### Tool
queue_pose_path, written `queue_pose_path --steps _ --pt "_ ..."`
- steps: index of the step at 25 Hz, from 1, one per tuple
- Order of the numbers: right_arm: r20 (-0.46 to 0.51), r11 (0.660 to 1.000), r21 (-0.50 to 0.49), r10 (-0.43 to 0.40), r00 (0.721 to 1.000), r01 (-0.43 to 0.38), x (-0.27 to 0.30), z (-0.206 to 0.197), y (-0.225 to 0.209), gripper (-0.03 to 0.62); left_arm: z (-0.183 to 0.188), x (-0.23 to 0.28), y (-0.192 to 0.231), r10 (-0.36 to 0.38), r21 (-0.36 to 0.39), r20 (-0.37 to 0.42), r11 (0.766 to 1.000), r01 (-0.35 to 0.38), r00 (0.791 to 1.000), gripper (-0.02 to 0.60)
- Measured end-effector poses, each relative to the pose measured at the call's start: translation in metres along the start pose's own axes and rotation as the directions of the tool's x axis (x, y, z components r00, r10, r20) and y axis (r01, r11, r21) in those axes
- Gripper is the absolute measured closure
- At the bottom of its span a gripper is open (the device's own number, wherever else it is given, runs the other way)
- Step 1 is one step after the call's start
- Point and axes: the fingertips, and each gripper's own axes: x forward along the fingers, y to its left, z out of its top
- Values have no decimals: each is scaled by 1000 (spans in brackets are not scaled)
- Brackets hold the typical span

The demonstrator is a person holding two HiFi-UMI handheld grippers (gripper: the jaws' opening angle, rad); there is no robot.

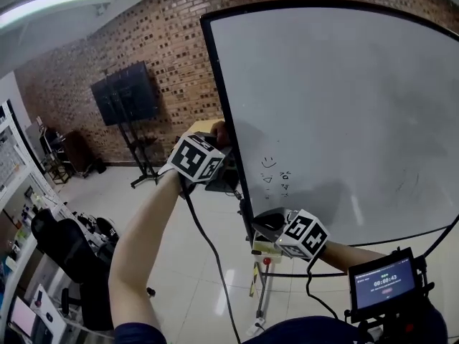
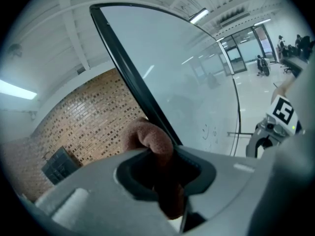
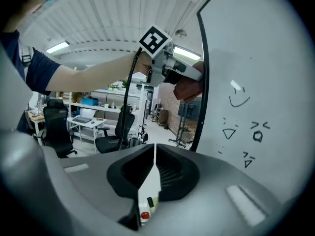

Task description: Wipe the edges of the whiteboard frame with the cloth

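The cloth [image 2: 147, 137] is gripped between the jaws of the left gripper [image 2: 165, 173] and pressed against the left edge of the whiteboard frame [image 2: 132, 75], roughly midway up. The right gripper [image 3: 155, 168] is held lower, near the same edge, with its jaws closed on nothing. For a clean pass, the cloth should be folded over the black edge and steady pressure applied. The stroke is best run along the frame's line, so that the small drawings [image 3: 246, 132] nearby are not smeared.
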Motion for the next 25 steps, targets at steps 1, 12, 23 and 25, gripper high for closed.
queue_pose_path --steps 1,12,23,25 --pt "2 1000 -21 -5 1000 5 -1 6 -1 576 5 -4 4 4 1 11 1000 -4 1000 511" --pt "69 995 -80 -56 996 62 -10 58 -32 580 73 -44 52 110 46 86 992 -114 990 511" --pt "113 995 -94 -18 993 29 10 74 -19 582 134 -84 95 214 80 144 971 -226 966 510" --pt "126 995 -98 -1 992 13 14 78 -24 582 146 -81 104 223 84 146 968 -236 964 510"
